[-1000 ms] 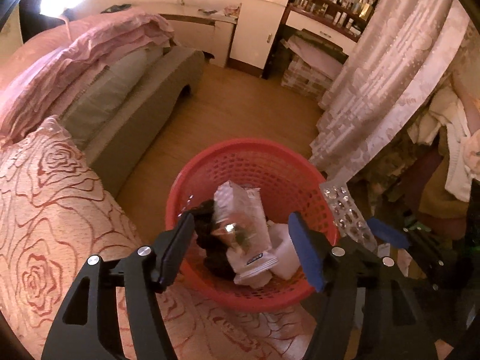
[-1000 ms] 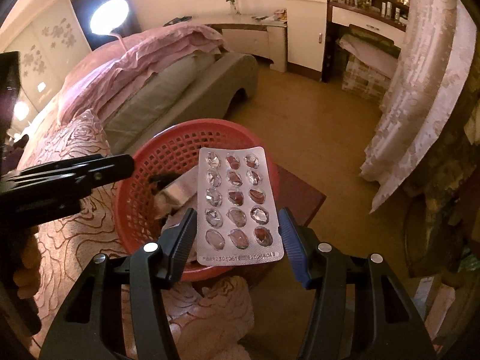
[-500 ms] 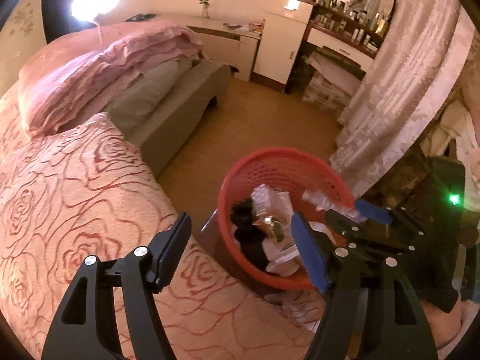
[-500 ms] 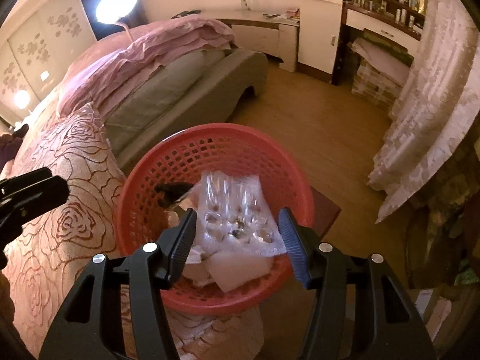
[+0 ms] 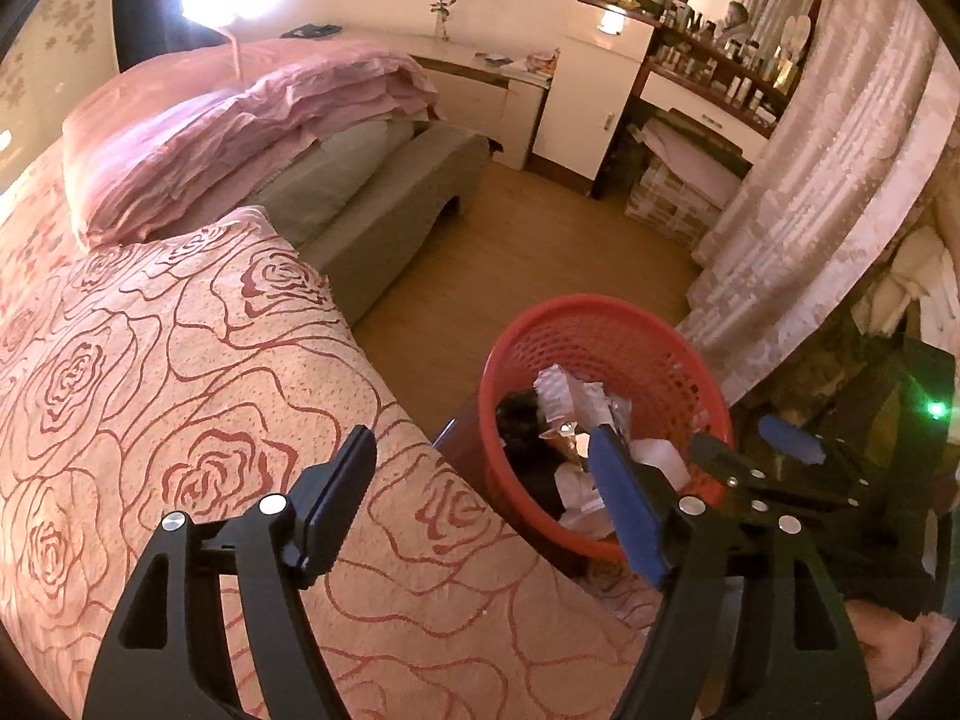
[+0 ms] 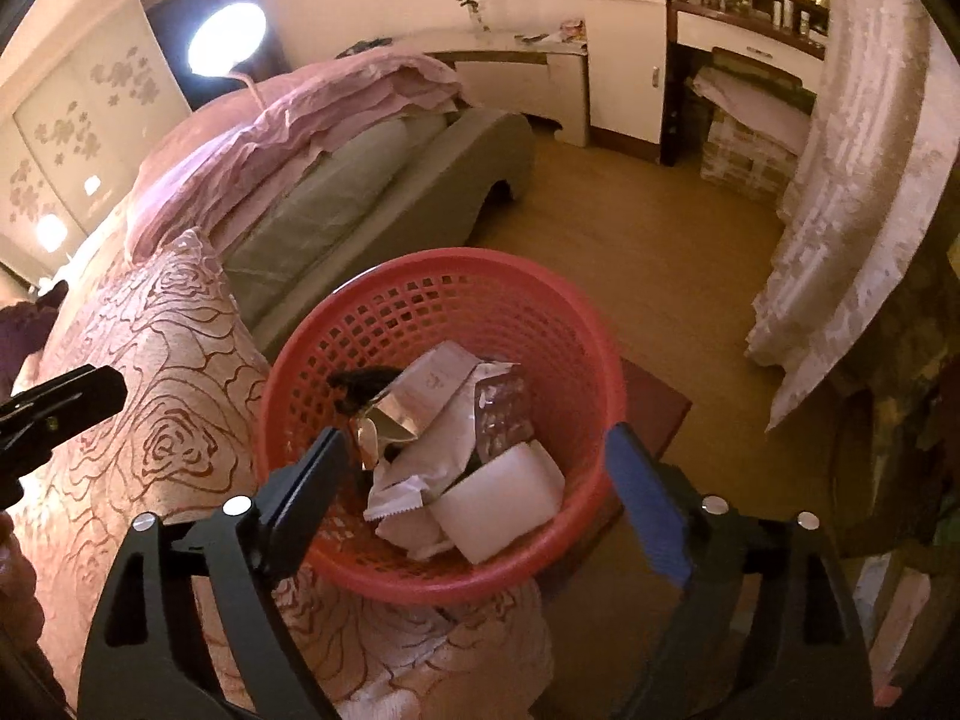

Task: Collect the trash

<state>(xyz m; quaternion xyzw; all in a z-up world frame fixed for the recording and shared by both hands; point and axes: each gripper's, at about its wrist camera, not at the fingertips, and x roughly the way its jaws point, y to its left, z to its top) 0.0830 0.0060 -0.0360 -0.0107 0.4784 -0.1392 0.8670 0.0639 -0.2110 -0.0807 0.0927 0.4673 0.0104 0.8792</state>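
A red mesh basket (image 6: 456, 294) stands beside the bed and also shows in the left wrist view (image 5: 654, 324). Inside lie white wrappers (image 6: 432, 444), a white block (image 6: 498, 501), a foil packet (image 6: 384, 420), a dark lump (image 6: 360, 384) and a pill blister pack (image 6: 501, 414). My right gripper (image 6: 486, 480) is open and empty just above the basket's near rim. My left gripper (image 5: 480, 498) is open and empty over the bed's edge, left of the basket. The right gripper shows in the left wrist view (image 5: 744, 456), at the basket's right.
A bed with a rose-patterned cover (image 5: 180, 390) fills the left. A pink duvet (image 5: 240, 126) lies on a grey bench (image 5: 384, 204). The basket sits on a dark red stool (image 6: 654, 408). A lace curtain (image 6: 852, 180) hangs right. White cabinets (image 5: 576, 102) line the far wall.
The right gripper opened and the blister pack fell into the basket. The left gripper drew back and to the left, away from the basket, over the bed.
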